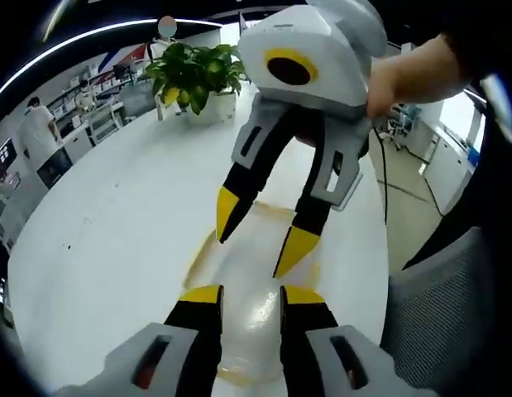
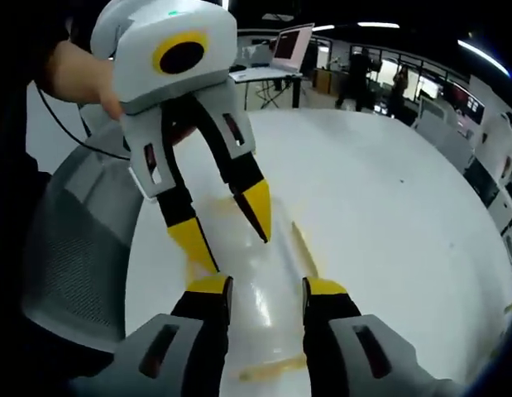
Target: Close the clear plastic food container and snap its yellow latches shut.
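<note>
Both my hand-held grippers, left and right, stand narrowly open over the clear container on the worktop. It looks light, slippery; press at its yellow latches.

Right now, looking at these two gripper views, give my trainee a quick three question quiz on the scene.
1. True or false: the clear container sits on a white table.
2. What colour are the latches along the container's edges?
3. How do the jaws of the left gripper and right gripper stand? A) apart, both, over the container B) both clamped on a latch C) one on the potted plant

Key: 1 true; 2 yellow; 3 A.
</note>
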